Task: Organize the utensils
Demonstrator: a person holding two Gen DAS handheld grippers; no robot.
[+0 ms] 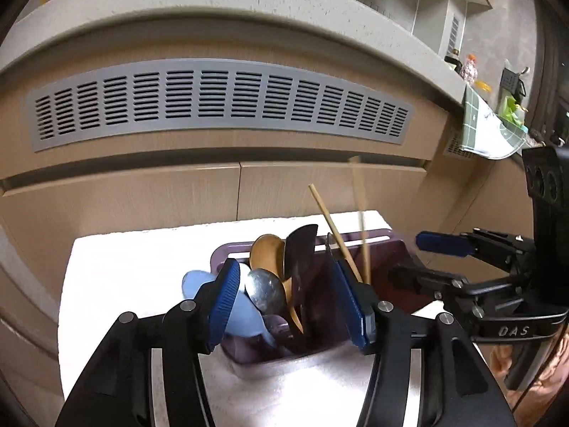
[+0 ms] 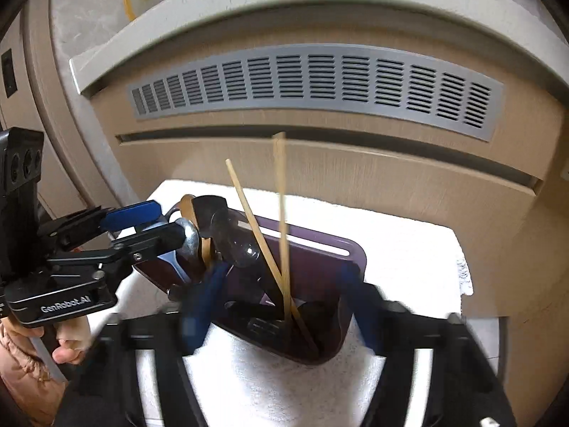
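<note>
Holding both claws spread wide, empty: left gripper over the purple caddy, right gripper beside. Caddy, on white towel, holds spoons, black spatula; two chopsticks stand near-upright in its end section, tips upward, leaning apart.

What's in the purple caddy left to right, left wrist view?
Light blue spoon → metal spoon → wooden spoon → black spatula → leaning chopstick → upright, blurred chopstick, all inside the purple caddy.
</note>
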